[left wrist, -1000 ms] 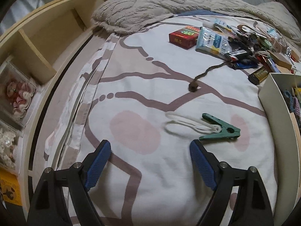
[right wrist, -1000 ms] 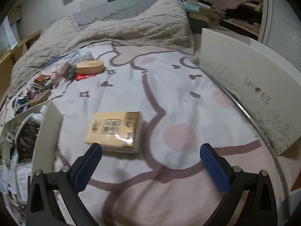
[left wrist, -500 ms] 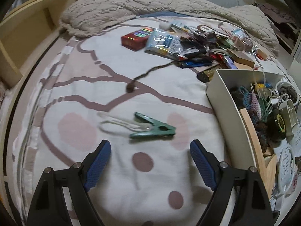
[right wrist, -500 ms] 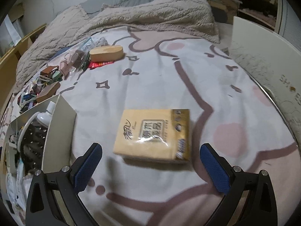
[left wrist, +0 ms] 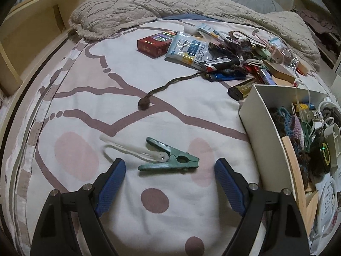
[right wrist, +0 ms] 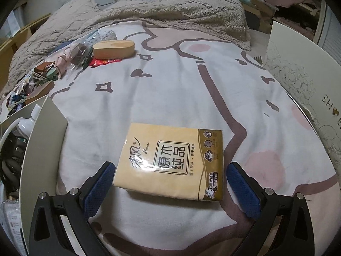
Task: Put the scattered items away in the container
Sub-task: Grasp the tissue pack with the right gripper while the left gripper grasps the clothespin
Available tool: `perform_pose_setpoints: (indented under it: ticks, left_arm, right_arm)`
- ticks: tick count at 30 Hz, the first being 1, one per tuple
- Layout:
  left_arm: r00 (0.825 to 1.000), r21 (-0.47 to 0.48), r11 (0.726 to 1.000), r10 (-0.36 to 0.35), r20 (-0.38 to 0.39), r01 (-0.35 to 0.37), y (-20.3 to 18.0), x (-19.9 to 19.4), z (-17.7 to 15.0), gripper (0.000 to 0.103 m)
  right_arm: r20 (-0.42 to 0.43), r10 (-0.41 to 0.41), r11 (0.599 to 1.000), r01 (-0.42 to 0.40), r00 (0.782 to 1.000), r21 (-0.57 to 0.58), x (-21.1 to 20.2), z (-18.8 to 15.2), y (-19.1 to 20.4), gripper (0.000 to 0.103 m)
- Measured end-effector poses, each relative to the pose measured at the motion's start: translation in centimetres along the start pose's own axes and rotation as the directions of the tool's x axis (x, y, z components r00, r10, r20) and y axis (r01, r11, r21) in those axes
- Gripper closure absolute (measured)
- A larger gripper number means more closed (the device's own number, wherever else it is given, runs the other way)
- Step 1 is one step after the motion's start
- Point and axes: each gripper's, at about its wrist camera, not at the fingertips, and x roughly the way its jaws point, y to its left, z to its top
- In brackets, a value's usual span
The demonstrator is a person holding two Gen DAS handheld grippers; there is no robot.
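Observation:
A green clothes peg (left wrist: 170, 160) with a white plastic loop lies on the patterned bedsheet, just beyond my left gripper (left wrist: 170, 166), which stands open with its blue pads either side and clear of the peg. The white box (left wrist: 257, 115) at the right holds several items. In the right wrist view a yellow tissue pack (right wrist: 170, 162) lies flat on the sheet, its near part between the fingertips of my open right gripper (right wrist: 170, 168). Neither pad presses on the pack. The box wall (right wrist: 42, 140) stands at the left.
A heap of small items lies beyond the box: a red carton (left wrist: 155, 43), a blue-white packet (left wrist: 187, 50), lighters (left wrist: 221, 63), a brown cord (left wrist: 166, 87). A wooden case (right wrist: 114, 48) lies farther back. A rumpled beige blanket (right wrist: 149, 8) covers the far bed; a white shoebox lid (right wrist: 302, 81) stands right.
Both grippers swung and dropped closer to the sheet. The peg now sits between the left fingertips, the box came into view, and the tissue pack moved in between the right fingertips.

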Motion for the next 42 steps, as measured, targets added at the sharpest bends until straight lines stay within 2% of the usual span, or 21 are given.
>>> perform_pose_setpoints:
  ticks: [3, 6, 11, 16, 20, 23, 24, 26, 28, 30, 39, 42]
  left_arm:
    - [1.0, 0.007, 1.0, 0.008, 0.007, -0.008, -0.2, 0.1, -0.2, 0.015]
    - [1.0, 0.025, 1.0, -0.007, -0.003, 0.007, -0.6, 0.4, -0.5, 0.0]
    - [1.0, 0.01, 1.0, -0.011, -0.008, 0.011, -0.5, 0.5, -0.5, 0.0]
    - [1.0, -0.035, 0.999, 0.014, -0.005, -0.015, -0.5, 0.6, -0.2, 0.002]
    - [0.999, -0.04, 0.998, 0.04, 0.015, -0.039, -0.5, 0.3, -0.3, 0.013]
    - [0.998, -0.054, 0.997, 0.049, 0.033, -0.048, -0.2, 0.0, -0.3, 0.026]
    - [0.998, -0.057, 0.997, 0.05, 0.037, -0.048, -0.1, -0.1, -0.3, 0.03]
    - [0.998, -0.06, 0.997, 0.051, 0.04, -0.049, 0.0, -0.2, -0.2, 0.034]
    - [0.998, -0.059, 0.997, 0.053, 0.043, -0.051, 0.0, -0.3, -0.2, 0.044]
    - [0.998, -0.055, 0.997, 0.049, 0.044, -0.046, 0.0, -0.4, -0.1, 0.049]
    - [0.998, -0.06, 0.998, 0.035, 0.042, -0.032, 0.1, -0.8, -0.1, 0.049]
    - [0.998, -0.065, 0.998, 0.028, 0.05, -0.025, 0.2, -1.1, -0.1, 0.049]
  right_arm:
    - [0.007, -0.009, 1.0, 0.01, 1.0, -0.006, 0.1, -0.1, 0.2, 0.0]
    - [0.004, -0.014, 1.0, 0.014, 1.0, -0.01, 0.2, -0.1, 0.3, 0.0]
    - [0.018, -0.005, 1.0, 0.005, 1.0, -0.002, 0.1, -0.2, 0.1, 0.0]
    - [0.03, -0.015, 1.0, 0.015, 0.999, -0.005, -0.1, -0.3, 0.3, 0.0]
    - [0.043, -0.003, 1.0, 0.003, 0.999, -0.001, -0.3, -0.4, 0.2, 0.0]
    - [0.062, 0.037, 0.999, -0.037, 0.997, 0.0, -0.7, -0.5, 0.2, 0.001]
    - [0.069, 0.046, 0.999, -0.046, 0.997, 0.002, -0.9, -0.5, 0.2, 0.003]
    - [0.08, 0.043, 0.999, -0.044, 0.996, 0.011, -1.1, -0.5, 0.1, 0.016]
    - [0.092, 0.047, 0.998, -0.05, 0.995, 0.027, -1.4, -0.5, -0.2, 0.025]
    - [0.097, 0.067, 0.997, -0.071, 0.993, 0.041, -1.5, -0.5, -0.5, 0.026]
    - [0.101, 0.099, 0.991, -0.107, 0.99, 0.076, -2.1, -0.6, -1.1, 0.026]
    - [0.096, 0.132, 0.984, -0.142, 0.987, 0.11, -2.3, -0.7, -1.5, 0.026]
